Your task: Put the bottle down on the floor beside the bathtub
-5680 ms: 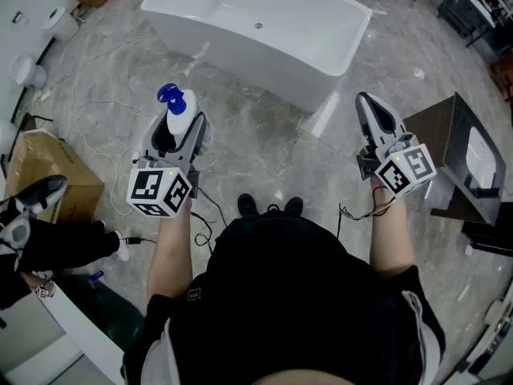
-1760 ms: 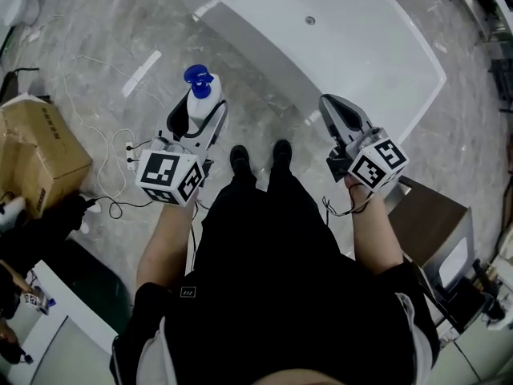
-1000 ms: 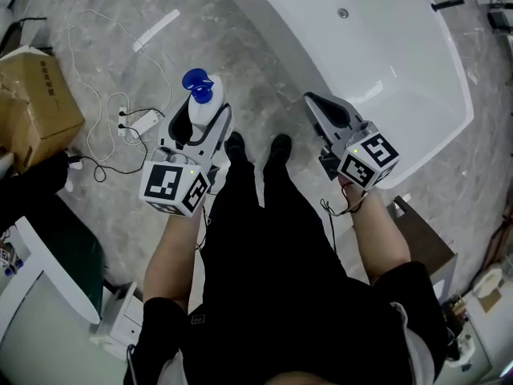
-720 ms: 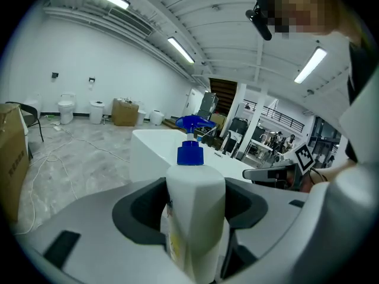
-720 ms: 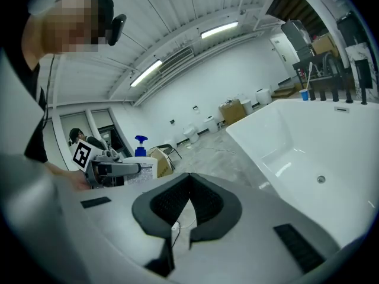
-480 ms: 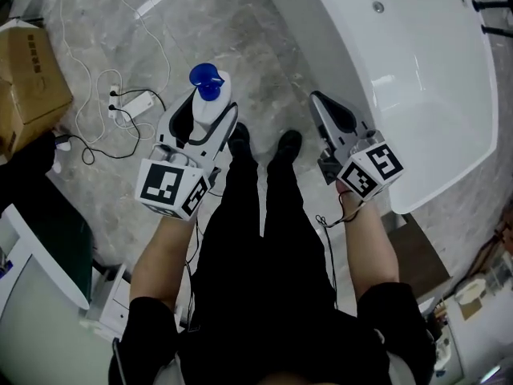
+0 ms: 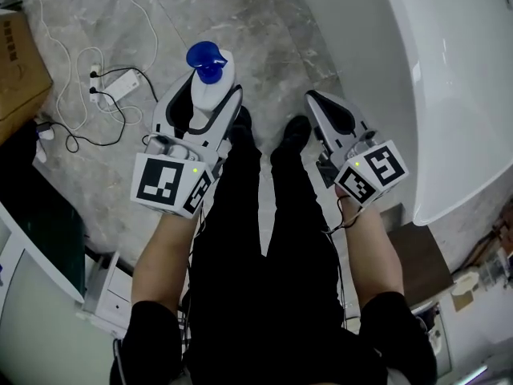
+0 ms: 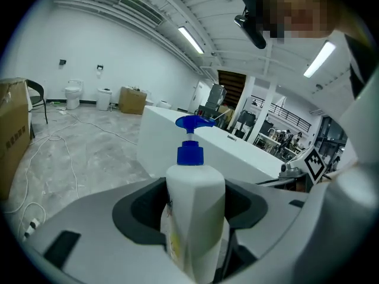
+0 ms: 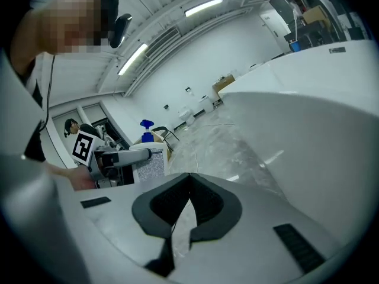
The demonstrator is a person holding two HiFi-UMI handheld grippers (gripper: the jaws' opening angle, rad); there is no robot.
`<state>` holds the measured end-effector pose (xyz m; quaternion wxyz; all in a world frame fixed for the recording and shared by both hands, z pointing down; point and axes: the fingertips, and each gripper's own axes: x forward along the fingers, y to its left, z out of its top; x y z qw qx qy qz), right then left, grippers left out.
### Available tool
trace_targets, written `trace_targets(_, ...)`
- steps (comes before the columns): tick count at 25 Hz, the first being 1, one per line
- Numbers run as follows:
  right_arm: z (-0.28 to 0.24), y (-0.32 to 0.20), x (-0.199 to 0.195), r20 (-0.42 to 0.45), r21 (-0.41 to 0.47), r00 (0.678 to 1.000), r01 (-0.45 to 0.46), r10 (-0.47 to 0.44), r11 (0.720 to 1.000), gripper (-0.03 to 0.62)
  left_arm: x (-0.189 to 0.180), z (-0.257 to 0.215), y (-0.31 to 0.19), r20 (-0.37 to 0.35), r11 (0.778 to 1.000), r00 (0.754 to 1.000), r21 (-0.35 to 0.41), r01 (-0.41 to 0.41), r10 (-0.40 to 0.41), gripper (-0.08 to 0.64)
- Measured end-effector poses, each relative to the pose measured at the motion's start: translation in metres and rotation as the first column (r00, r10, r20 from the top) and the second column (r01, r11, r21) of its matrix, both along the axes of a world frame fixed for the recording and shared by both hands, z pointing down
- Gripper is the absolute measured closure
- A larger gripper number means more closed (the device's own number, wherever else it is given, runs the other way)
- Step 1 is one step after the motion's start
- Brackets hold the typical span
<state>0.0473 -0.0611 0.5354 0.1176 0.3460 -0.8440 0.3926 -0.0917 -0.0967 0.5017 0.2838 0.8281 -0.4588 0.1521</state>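
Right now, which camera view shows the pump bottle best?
The left gripper view: the pump bottle fills its centre, upright, with white body and blue pump clear. The head view shows it from above, mostly the blue pump. The right gripper view shows it small, left of centre, partly hidden.

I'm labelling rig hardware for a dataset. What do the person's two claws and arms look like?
Both the left claw and right claw have light grey, tapering shells with black pads lining the inside. Each carries a white cube printed with black square markers. A thin dark cable loops at the right wrist. The person wears black short sleeves.
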Motion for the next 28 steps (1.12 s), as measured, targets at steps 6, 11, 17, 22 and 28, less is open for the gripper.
trace_targets(6,0.039,-0.001,-0.002,-0.037,0.064,0.999,0.01,-0.008,0.998,0.565,-0.003,0.05,0.01,0.011,1.0,1.0,0.011,-0.017,0.017,0.286)
trace_targets(11,0.074,-0.016,-0.001,-0.057,0.092,0.998,0.016,-0.011,0.996,0.565,0.0,0.078,0.008,0.002,0.998,0.999,0.042,-0.042,0.041,0.285)
trace_targets(17,0.111,-0.058,-0.016,-0.073,0.161,0.996,0.063,-0.052,0.985,0.564,-0.009,0.132,-0.018,0.044,0.996,0.996,0.049,-0.078,0.076,0.286)
trace_targets(22,0.152,-0.088,-0.027,-0.066,0.178,0.996,0.071,-0.06,0.982,0.565,-0.019,0.171,-0.04,0.011,0.997,0.997,0.036,-0.075,0.074,0.286)
trace_targets(28,0.193,-0.104,-0.052,-0.06,0.188,0.992,0.121,-0.111,0.975,0.563,-0.035,0.213,-0.056,0.022,0.992,0.993,0.06,-0.113,0.112,0.287)
